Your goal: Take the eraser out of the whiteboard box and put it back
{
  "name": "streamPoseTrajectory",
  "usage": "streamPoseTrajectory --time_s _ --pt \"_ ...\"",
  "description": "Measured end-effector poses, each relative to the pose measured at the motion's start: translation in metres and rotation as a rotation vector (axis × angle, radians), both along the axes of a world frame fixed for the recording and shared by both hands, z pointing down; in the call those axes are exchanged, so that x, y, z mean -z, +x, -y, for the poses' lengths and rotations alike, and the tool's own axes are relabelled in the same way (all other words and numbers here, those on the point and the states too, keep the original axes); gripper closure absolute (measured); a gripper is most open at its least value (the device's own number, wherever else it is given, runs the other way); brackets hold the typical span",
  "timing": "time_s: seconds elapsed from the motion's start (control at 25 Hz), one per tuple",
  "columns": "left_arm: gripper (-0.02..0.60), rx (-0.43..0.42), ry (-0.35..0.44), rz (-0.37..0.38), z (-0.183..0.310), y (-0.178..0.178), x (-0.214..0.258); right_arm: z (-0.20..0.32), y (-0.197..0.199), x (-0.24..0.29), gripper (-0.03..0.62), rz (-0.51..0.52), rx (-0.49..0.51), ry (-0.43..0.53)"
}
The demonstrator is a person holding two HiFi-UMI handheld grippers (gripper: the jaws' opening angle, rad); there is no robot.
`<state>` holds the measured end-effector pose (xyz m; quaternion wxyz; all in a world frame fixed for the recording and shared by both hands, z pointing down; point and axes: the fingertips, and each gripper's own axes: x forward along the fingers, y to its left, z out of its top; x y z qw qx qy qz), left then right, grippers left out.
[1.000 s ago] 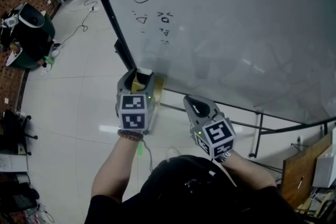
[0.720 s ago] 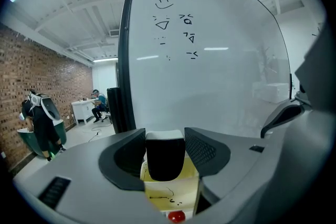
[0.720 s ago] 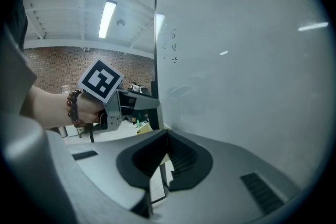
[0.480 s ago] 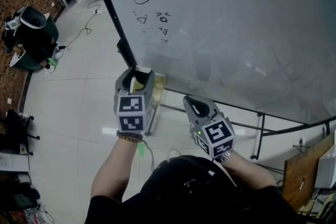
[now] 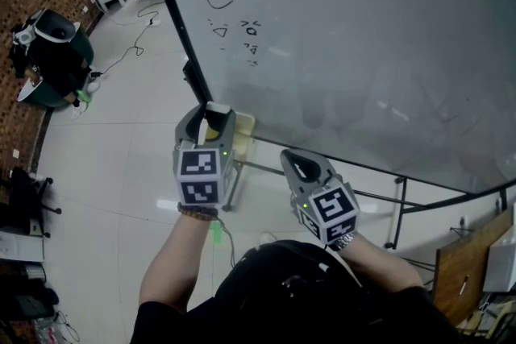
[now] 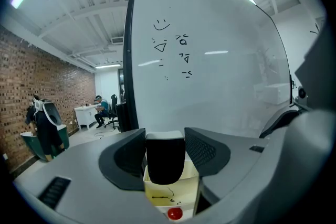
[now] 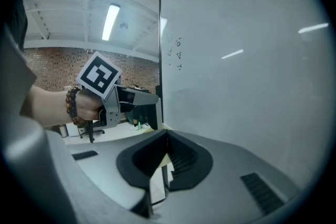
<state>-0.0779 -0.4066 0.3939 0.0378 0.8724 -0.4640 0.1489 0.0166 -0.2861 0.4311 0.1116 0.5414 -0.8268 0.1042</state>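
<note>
Whiteboard (image 5: 363, 52) is filling the space ahead of me, with the cream whiteboard box (image 6: 190, 186) sitting at its lower edge. I am holding the black eraser (image 6: 165, 157) upright in my left gripper (image 5: 211, 114), jaws spread wide and pressing on its two sides, just over the box's open top. To do this well, I judge I should be keeping it plumb and centred, clear of the rim. My right gripper (image 7: 165, 160) is waiting nearby, closed and empty.
</note>
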Motion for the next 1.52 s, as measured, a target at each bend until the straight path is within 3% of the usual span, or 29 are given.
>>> streamPoseTrajectory --time_s 0.6,1.52 --pt "0.359 0.091 0.027 0.014 -0.048 -0.001 0.02 -0.033 0.005 0.013 0.579 0.018 0.109 0.021" --pt "0.359 0.264 0.057 0.034 -0.173 0.014 0.032 -0.133 0.037 0.02 0.579 0.043 0.275 0.036"
